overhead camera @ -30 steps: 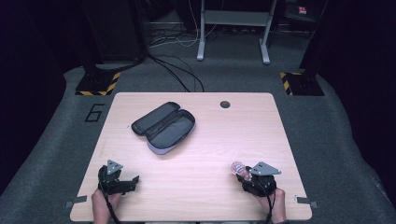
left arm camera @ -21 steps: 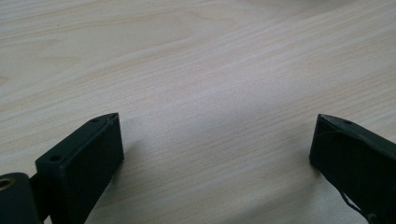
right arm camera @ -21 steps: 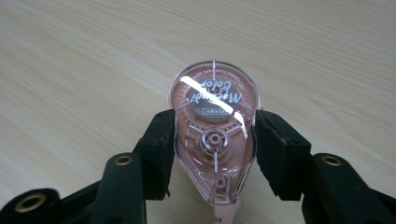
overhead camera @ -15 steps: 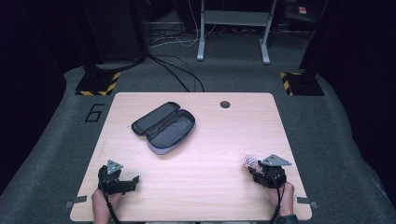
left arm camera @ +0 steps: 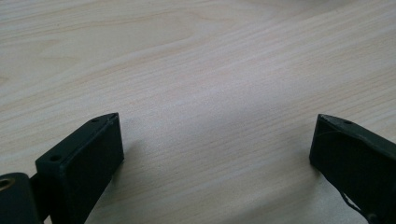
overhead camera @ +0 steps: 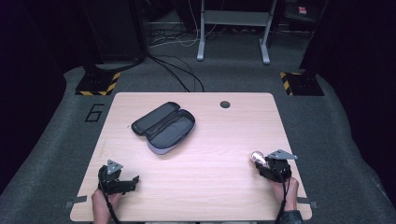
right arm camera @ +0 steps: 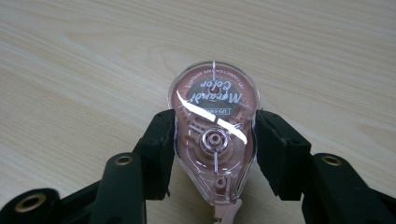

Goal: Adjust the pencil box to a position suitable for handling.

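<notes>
Right gripper shifts along the near edge

The right gripper (overhead camera: 266,164), clamped on the pink correction tape dispenser (overhead camera: 257,157), now sits farther toward the table's (overhead camera: 224,140) right edge and slightly nearer the person than before.

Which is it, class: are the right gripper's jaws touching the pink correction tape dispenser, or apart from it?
Touching. The right gripper view shows both pads of the right gripper pressed against the correction tape dispenser sides.

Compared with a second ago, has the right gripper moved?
Yes. The right gripper, holding the correction tape, has shifted right toward the table's right edge.
</notes>
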`<state>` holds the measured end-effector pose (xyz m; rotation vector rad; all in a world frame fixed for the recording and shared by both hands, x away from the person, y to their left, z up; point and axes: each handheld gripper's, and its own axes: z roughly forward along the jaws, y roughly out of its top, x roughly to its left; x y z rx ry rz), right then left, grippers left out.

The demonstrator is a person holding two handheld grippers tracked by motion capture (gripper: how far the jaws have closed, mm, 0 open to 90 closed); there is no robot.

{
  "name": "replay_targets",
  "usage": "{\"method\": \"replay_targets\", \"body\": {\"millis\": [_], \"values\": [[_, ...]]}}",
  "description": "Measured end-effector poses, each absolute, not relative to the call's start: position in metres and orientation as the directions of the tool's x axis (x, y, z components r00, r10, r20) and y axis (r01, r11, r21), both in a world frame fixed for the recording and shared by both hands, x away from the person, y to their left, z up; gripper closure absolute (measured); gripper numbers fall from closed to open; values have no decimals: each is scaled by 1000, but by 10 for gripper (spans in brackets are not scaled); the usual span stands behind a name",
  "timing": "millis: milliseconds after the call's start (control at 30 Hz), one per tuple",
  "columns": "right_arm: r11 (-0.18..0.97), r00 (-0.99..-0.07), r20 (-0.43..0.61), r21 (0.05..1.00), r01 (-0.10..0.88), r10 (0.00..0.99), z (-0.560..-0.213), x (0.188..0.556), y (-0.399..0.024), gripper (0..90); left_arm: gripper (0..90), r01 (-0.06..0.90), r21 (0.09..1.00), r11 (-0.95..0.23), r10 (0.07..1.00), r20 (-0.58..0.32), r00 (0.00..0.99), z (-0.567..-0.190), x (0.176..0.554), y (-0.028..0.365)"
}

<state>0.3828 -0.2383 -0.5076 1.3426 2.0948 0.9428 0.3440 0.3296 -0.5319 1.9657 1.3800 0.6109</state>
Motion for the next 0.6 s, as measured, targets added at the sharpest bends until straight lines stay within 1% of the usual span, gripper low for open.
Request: {"method": "replay_targets", "body": {"millis": [33, 133, 167, 267, 400, 600], "values": [[267, -394, -14, 756, 597, 919, -508, 384, -240, 495, 29, 638, 734, -234, 941, 7, 337, -532, 344, 330], [277, -395, -26, 755, 594, 918, -508, 386, -243, 495, 29, 638, 734, -234, 941, 7, 337, -532, 344, 330], [260, -385, -9, 751, 606, 923, -509, 387, -243, 495, 29, 638, 734, -234, 941, 7, 337, -532, 344, 330], [249, -369, -1, 742, 623, 929, -511, 390, -244, 495, 29, 636, 735, -234, 941, 8, 338, -532, 344, 330], [265, -378, -14, 737, 622, 926, -513, 392, -246, 494, 29, 636, 735, -235, 941, 9, 338, -532, 344, 330], [249, -362, -2, 731, 635, 932, -516, 393, -247, 493, 29, 636, 735, -235, 941, 8, 338, -532, 344, 330]]}}
